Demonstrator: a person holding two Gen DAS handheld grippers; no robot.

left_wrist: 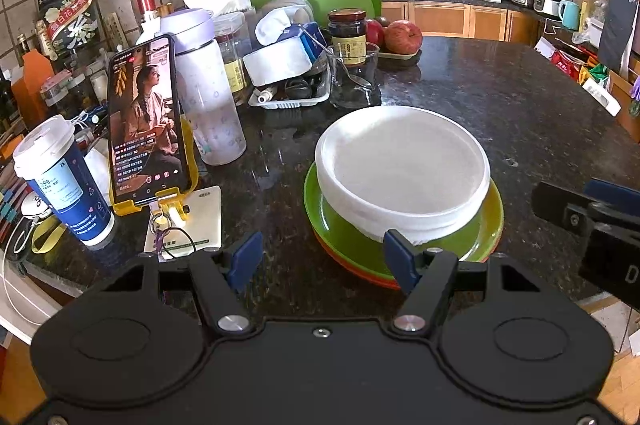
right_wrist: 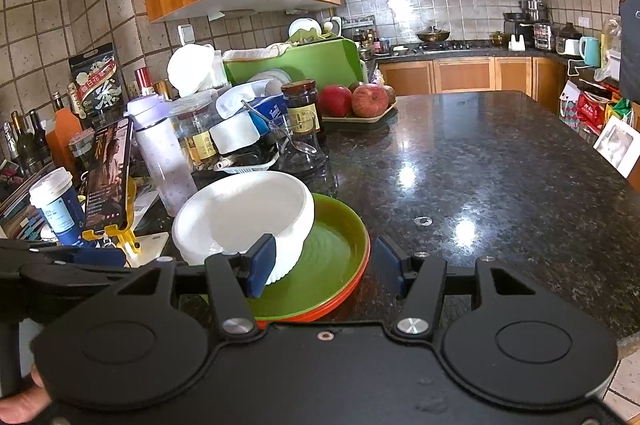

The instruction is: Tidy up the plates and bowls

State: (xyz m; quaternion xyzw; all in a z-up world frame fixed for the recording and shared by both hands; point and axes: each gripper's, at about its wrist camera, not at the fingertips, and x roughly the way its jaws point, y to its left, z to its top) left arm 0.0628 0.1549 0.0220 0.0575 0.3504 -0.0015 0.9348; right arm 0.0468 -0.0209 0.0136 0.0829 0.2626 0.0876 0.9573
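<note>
The left claw (left_wrist: 326, 259) is wide apart and holds nothing; its 2 blue pads (left_wrist: 245, 257) stand level, just above the near edge of the surface (left_wrist: 500, 97). The right pad overlaps the near rim of the plates in the left wrist view, but I cannot tell if it touches. The right claw (right_wrist: 326, 267) is also wide and holds nothing, with its left pad in front of the white bowl (right_wrist: 240, 217).

The bowl is round, matte white, with a ribbed outer wall. It sits mouth up and a little tilted on the green plate (right_wrist: 336, 249), toward the plate's left side. The green plate is glossy and lies flat on an orange plate (right_wrist: 340, 301), whose edge shows below. The surface is dark speckled polished stone. Behind the stack stand a clear glass (left_wrist: 354, 77) and a phone (left_wrist: 148, 121) on a yellow stand.
</note>
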